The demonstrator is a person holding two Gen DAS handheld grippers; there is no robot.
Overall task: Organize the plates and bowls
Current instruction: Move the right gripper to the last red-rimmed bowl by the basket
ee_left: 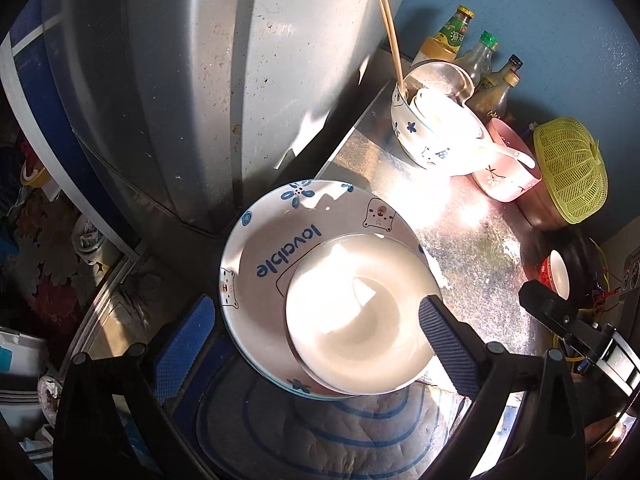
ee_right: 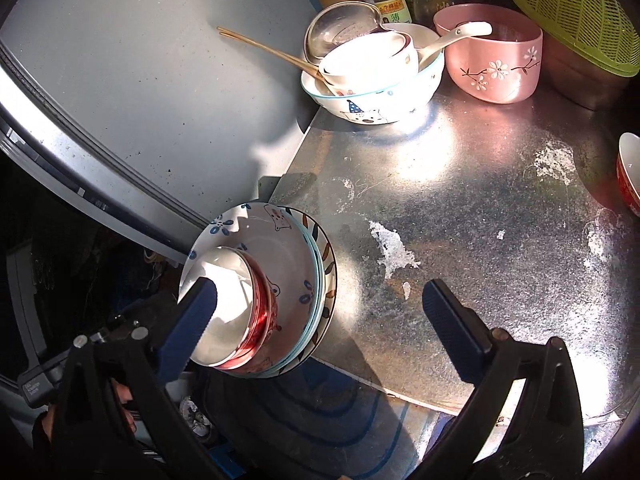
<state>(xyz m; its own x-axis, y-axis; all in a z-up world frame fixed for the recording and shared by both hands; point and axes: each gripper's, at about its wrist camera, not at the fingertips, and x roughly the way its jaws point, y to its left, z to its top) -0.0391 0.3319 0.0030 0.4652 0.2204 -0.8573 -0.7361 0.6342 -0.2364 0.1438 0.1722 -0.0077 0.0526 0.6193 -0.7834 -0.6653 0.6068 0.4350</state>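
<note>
A stack of plates sits at the corner of the metal table, its rim partly past the edge. The top plate [ee_left: 276, 236] [ee_right: 296, 248] is white with blue flowers, bears and the word "loveable". A bowl [ee_left: 356, 316] [ee_right: 232, 304], white inside and red outside, rests on that plate. My left gripper [ee_left: 316, 344] is open above the stack, one finger outside the plates' left rim, the other over the bowl's right rim. My right gripper [ee_right: 320, 320] is open too, its left finger [ee_right: 196, 320] in front of the bowl, its right finger over bare table. Neither holds anything.
At the back stands a big white bowl [ee_right: 380, 92] [ee_left: 424, 136] with smaller bowls, a steel dish and chopsticks [ee_right: 264, 48]. Beside it are a pink bowl [ee_right: 496, 64] with a spoon, bottles, a green basket [ee_right: 576, 12] and a red bowl [ee_right: 630, 176]. A grey fridge [ee_left: 180, 80] flanks the metal table [ee_right: 480, 220].
</note>
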